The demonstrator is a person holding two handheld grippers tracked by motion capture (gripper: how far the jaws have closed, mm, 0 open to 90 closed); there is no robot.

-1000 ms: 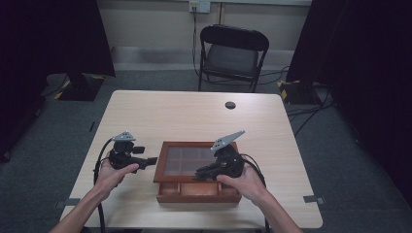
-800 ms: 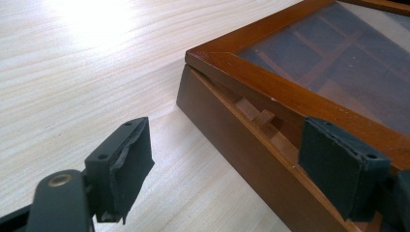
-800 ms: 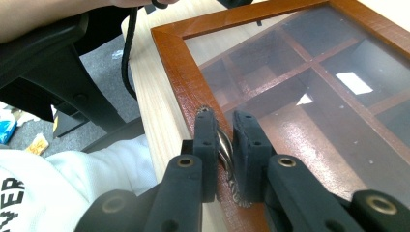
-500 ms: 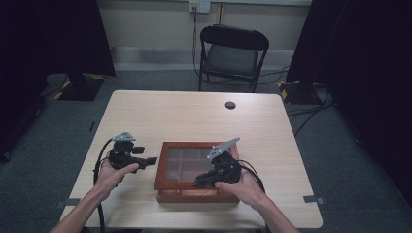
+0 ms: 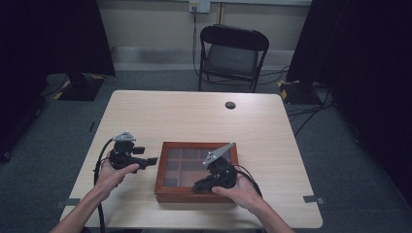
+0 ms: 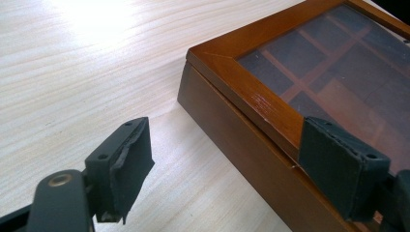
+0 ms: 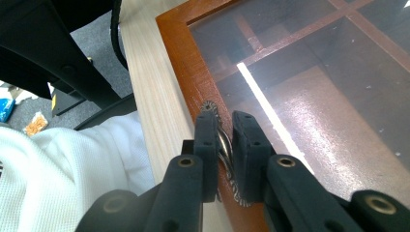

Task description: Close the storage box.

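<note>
Two hand-held grippers work at a wooden box that sits near the front edge of the bench, about midway along it. Since a second ago the right hand-held gripper has dropped from above the lid to the box's front edge; its jaws are now pinched on a small metal handle on the front frame of the glass lid. The left hand-held gripper has stayed just off the box's left side, jaws spread wide, one pad beside the lid's edge in the left gripper view and nothing between them. The box has not moved, and its lid lies flat, showing dark compartments through the glass.

The bench is pale wood grain with a small dark disc near its far edge. Beyond it stands a black folding chair on grey carpet, with dark curtains at both sides and cables trailing across the floor.
</note>
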